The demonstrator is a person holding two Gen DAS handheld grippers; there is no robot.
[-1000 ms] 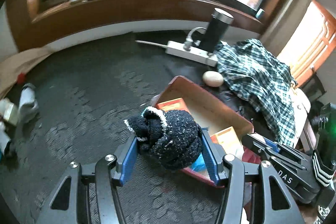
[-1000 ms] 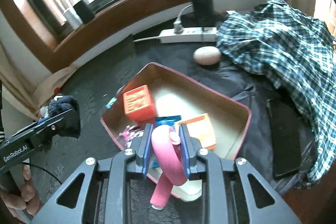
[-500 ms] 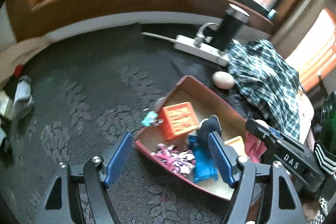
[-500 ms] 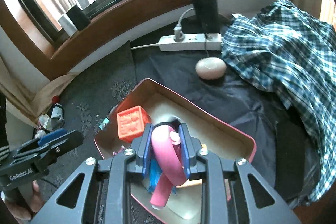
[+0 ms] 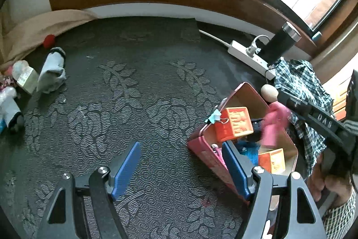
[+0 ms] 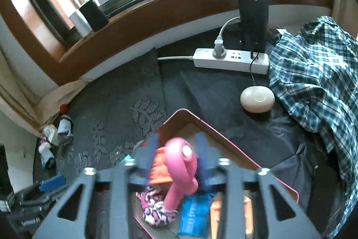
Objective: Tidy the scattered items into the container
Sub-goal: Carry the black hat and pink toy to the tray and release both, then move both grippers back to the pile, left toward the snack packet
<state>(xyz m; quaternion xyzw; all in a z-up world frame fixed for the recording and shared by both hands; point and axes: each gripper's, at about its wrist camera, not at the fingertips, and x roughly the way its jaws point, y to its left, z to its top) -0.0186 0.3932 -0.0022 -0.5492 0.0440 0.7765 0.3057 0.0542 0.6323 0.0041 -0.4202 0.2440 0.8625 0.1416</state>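
right wrist: tongs (image 6: 176, 156) just opened around pink toy (image 6: 181, 162)

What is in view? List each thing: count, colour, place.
container: 1, pink, on dark mat
blocks: 2, orange, in container
knit item: 1, dark, in container
cloth: 1, blue, in container
patterned item: 1, pink-white-black, in container
binder clip: 1, teal, container rim
sock: 1, grey, mat's left
power strip: 1, white, by wall
flask: 1, black, behind power strip
oval thing: 1, cream, beyond container
shirt: 1, plaid, right
pink toy: 1, pink, inside right gripper
left gripper: 1, blue pads, open, empty
right gripper: 1, jaws just been opening, over container
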